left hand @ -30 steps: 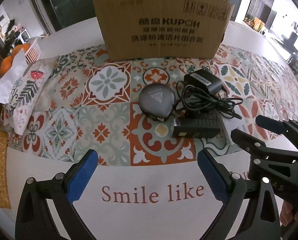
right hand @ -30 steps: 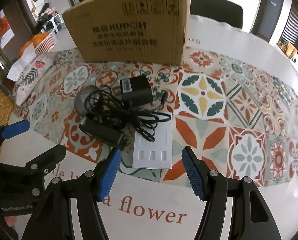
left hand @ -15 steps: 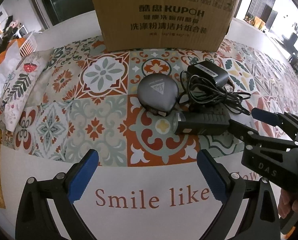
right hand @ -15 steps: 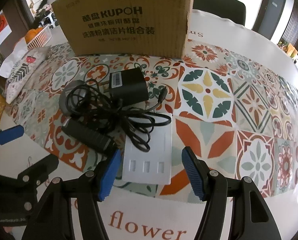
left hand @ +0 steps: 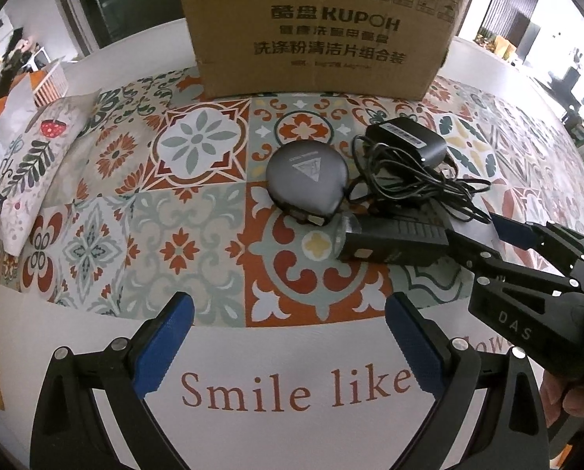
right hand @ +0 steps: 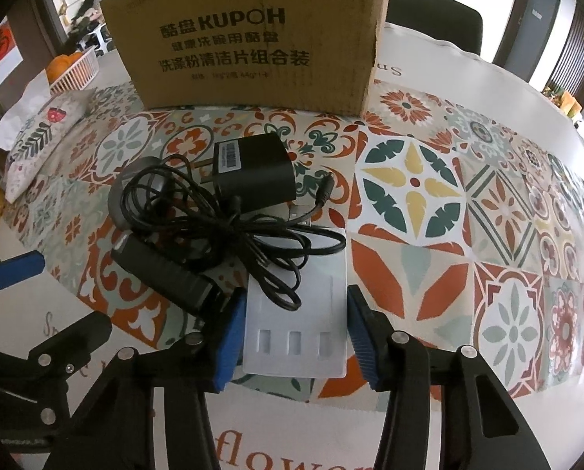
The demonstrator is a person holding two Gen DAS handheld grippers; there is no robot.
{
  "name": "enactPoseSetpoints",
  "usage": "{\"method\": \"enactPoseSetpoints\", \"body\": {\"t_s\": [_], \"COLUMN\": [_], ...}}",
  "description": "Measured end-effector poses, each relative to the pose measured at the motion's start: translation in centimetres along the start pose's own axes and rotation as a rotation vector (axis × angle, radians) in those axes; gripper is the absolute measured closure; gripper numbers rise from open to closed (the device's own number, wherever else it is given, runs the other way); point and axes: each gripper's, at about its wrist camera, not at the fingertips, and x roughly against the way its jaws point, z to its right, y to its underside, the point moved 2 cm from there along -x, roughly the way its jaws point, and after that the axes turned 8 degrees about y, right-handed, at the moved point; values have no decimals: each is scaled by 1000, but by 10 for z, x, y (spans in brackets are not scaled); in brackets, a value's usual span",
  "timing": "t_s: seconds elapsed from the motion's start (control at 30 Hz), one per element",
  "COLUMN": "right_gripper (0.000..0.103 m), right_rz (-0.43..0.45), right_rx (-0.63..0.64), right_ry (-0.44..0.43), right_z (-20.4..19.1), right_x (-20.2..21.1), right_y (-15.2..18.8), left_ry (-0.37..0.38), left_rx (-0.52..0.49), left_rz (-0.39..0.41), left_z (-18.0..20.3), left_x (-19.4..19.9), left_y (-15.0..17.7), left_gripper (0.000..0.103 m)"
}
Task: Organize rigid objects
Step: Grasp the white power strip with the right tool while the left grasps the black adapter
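The right gripper [right hand: 295,338] is spread apart astride the flat white plastic rectangular device [right hand: 298,313]. The left gripper [left hand: 288,346] is held wide apart, grasping nothing. At 12 o'clock stands the brown cardboard box [right hand: 249,35].

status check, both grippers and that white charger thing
Right gripper open, straddling the white charger, not yet closed. Left gripper open, empty, hovering short of the items. Black adapter cable draped over the charger's far end; may drag.
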Motion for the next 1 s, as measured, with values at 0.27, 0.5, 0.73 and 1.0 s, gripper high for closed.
{"method": "enactPoseSetpoints", "body": {"t_s": [0.27, 0.5, 0.73, 1.0], "right_gripper": [53, 53, 53, 53], "right_rz": [20, 32, 36, 17], "right_rx": [-53, -122, -152, -168], "right_ry": [2, 40, 72, 82], "right_z": [14, 38, 54, 57], "right_x": [18, 33, 33, 22], "right_y": [13, 24, 26, 26], "left_ry": [65, 120, 167, 154], "left_rx": [-67, -122, -120, -134], "left_rz": [26, 36, 4, -5], "left_z": [20, 40, 50, 58], "left_x": [4, -2, -20, -37], "left_y": [-7, -16, -25, -31], "left_gripper": [4, 11, 23, 26]}}
